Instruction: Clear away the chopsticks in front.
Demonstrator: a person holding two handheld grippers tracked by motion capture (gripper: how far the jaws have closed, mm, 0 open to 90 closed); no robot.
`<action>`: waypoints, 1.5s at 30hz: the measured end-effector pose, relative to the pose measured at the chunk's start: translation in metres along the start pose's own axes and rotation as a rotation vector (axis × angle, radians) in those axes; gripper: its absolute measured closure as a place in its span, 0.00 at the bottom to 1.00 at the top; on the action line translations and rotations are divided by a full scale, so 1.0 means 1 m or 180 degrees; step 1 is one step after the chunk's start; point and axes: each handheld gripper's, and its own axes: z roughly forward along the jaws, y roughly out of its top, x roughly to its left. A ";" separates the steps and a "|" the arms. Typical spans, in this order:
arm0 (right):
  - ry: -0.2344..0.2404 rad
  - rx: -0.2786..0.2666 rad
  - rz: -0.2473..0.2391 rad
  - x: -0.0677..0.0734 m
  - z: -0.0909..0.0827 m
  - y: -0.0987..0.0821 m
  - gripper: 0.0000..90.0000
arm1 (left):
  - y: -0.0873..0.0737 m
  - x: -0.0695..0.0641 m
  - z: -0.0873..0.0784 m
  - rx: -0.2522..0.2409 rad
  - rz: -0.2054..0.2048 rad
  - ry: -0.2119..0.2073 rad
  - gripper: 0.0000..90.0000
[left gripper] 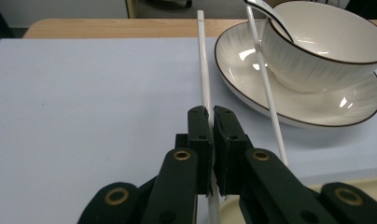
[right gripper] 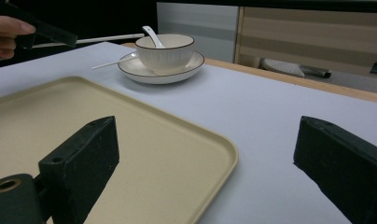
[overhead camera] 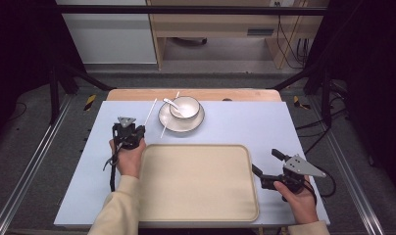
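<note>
**Left gripper has one chopstick, tray waiting**

I read the beige tray [overhead camera: 198,181] on the blue surface [overhead camera: 245,122] as the likely destination. Beyond it, the plate [overhead camera: 166,122] carries the bowl [overhead camera: 188,105] and spoon [overhead camera: 170,103].

My left gripper [left gripper: 210,122] has its fingers clamped on a white chopstick [left gripper: 204,60]; the second chopstick [left gripper: 266,88] leans on the plate rim. Next I'd carry the held stick over the tray without letting it swivel.

My right gripper [right gripper: 205,163] idles by the tray with fingers wide apart, holding nothing. The left gripper view confirms the pinch; from the high view it's probably too small to judge.
</note>
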 end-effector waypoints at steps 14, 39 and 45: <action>0.0003 -0.0028 0.0016 0.001 -0.003 0.002 0.08 | -0.060 -0.010 -0.069 -0.0176 -0.0178 0.0183 0.95; 0.0029 0.0010 0.0001 0.004 -0.001 0.001 0.08 | -0.133 -0.054 -0.126 -0.0285 -0.0342 0.0125 0.95; 0.0037 0.0001 0.0012 0.004 -0.001 0.001 0.08 | -0.137 -0.057 -0.128 -0.0236 -0.0352 0.0130 0.95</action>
